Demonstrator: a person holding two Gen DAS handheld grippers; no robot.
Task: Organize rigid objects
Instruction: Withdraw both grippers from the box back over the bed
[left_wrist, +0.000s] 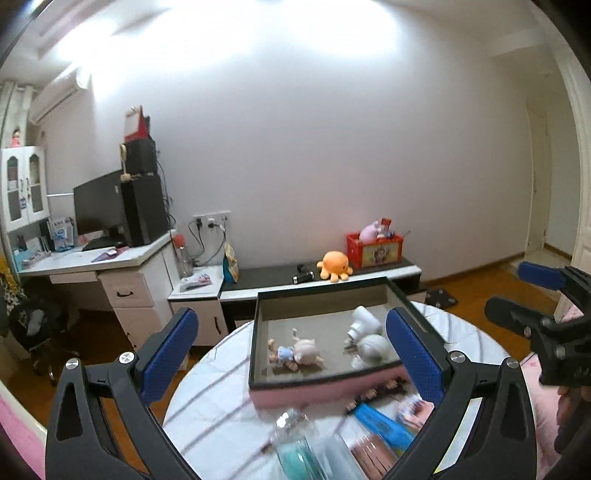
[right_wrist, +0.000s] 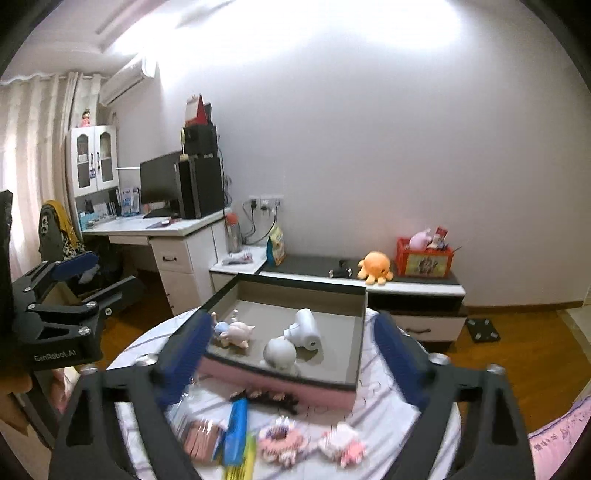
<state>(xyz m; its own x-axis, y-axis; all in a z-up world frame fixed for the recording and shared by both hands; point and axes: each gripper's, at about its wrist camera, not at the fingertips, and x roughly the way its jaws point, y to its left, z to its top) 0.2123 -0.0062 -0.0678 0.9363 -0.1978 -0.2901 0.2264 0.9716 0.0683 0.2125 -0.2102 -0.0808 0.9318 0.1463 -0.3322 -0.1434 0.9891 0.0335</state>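
Note:
A shallow box with a dark rim and a pink wall (left_wrist: 295, 395) (right_wrist: 295, 387) stands on a round table with a striped cloth (left_wrist: 214, 406). Inside lie a small doll (left_wrist: 295, 352) (right_wrist: 232, 332), a white ball-shaped piece (left_wrist: 373, 347) (right_wrist: 279, 352) and a white cylinder-shaped device (left_wrist: 364, 321) (right_wrist: 306, 326). My left gripper (left_wrist: 291, 314) is open above the table's near side, with nothing between its blue pads. My right gripper (right_wrist: 293, 321) is open too and holds nothing. Both point towards the box from in front of it.
In front of the box lie dark hair clips (right_wrist: 266, 397), a blue packet (right_wrist: 236, 432), pink cards (right_wrist: 201, 439), a pink scrunchie (right_wrist: 280, 437) and a clear bottle (left_wrist: 295, 435). Behind the table, a low bench holds an orange plush (right_wrist: 375, 266) and a red crate (right_wrist: 424, 260). A desk (left_wrist: 110, 258) stands at left.

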